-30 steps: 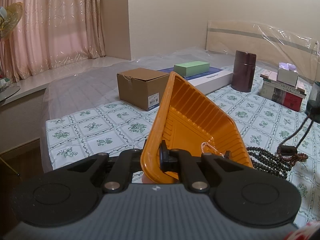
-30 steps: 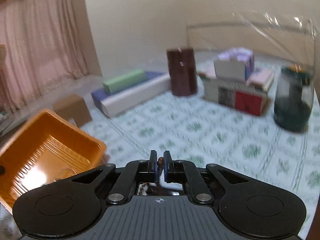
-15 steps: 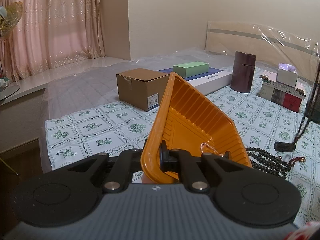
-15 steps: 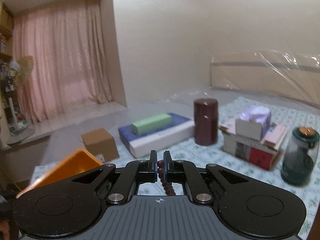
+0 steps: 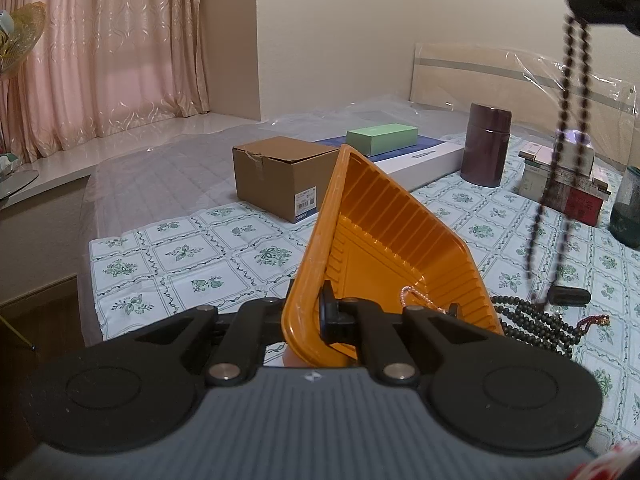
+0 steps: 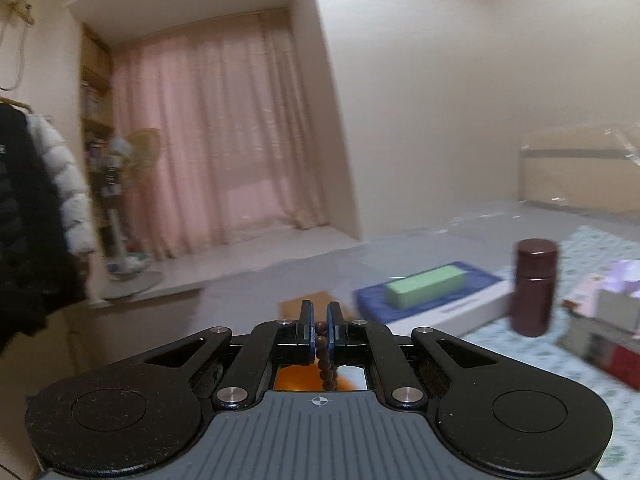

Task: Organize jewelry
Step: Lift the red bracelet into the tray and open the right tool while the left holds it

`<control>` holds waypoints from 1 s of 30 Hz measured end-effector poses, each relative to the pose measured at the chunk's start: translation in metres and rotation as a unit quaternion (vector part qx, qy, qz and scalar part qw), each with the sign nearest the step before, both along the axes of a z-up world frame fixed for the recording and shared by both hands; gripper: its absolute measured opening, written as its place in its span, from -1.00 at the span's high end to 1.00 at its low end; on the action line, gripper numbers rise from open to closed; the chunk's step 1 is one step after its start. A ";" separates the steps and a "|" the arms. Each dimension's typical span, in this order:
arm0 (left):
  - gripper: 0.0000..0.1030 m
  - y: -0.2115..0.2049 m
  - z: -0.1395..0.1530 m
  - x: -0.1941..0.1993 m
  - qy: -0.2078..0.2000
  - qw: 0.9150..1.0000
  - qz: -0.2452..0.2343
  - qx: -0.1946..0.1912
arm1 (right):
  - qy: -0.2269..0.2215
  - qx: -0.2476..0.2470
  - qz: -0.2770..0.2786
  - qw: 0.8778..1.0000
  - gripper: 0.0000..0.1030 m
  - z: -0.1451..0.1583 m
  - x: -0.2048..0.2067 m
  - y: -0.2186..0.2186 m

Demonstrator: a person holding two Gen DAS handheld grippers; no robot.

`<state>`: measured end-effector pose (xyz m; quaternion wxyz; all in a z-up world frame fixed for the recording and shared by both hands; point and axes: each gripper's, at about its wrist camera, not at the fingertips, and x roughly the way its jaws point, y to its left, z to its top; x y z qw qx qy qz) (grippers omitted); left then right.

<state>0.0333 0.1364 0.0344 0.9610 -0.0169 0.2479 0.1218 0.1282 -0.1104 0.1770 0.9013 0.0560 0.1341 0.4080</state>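
**Bead strand lifted clear, tray tilted to receive**

Dark bead necklace (image 5: 568,128) now hangs in a long double strand from the right gripper (image 6: 319,326), up at top right of the left view. A second ago it was still draped low by the bed; half a second ago only partly raised. Its lower end looks just off the bed, beside the black tassel piece (image 5: 568,295), contact unclear. Reads as mid-transfer: strand picked, not yet over the tray.

Right fingers (image 6: 306,330) nearly together, clamped on the beads; a few beads show between the blue pads.

Orange tray (image 5: 384,252) is held tipped up on edge by the left gripper (image 5: 320,314), unchanged over the last second. Left fingers (image 5: 329,316) closed on the tray's near wall. A thin pink chain (image 5: 414,296) already lies inside.

Another coil of dark beads (image 5: 532,322) and a small red-beaded piece (image 5: 592,322) sit on the bedsheet (image 5: 180,252) just right of the tray, so more to sort.

Beyond: cardboard box (image 5: 284,176), green box (image 5: 382,138), brown canister (image 5: 486,144).
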 end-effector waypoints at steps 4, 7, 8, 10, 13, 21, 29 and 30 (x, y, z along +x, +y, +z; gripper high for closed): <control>0.87 0.000 0.000 0.001 0.000 1.000 -0.001 -0.001 | 0.005 0.002 0.028 1.000 0.89 -0.002 0.002 0.029; 0.87 0.000 0.000 0.001 -0.001 1.000 -0.002 -0.002 | 0.019 0.003 0.045 0.999 0.89 -0.008 0.005 0.047; 0.87 0.000 0.000 0.001 -0.001 1.000 -0.002 -0.002 | 0.024 -0.002 0.049 0.999 0.89 -0.012 0.008 0.053; 0.87 0.000 0.000 0.001 -0.001 1.000 -0.002 -0.002 | 0.036 -0.010 0.053 0.998 0.89 -0.020 0.012 0.060; 0.87 0.000 0.000 0.001 -0.001 1.000 -0.001 -0.003 | 0.056 -0.033 0.061 0.996 0.89 -0.037 0.018 0.070; 0.87 0.000 0.000 0.003 -0.001 1.000 -0.001 -0.004 | 0.120 -0.079 0.083 0.986 0.89 -0.089 0.040 0.087; 0.87 0.003 0.000 0.002 -0.001 1.000 -0.001 -0.004 | 0.157 -0.091 0.083 0.980 0.89 -0.117 0.052 0.083; 0.87 0.003 0.000 0.003 -0.001 1.000 -0.001 -0.005 | 0.160 -0.086 0.082 0.980 0.88 -0.117 0.053 0.079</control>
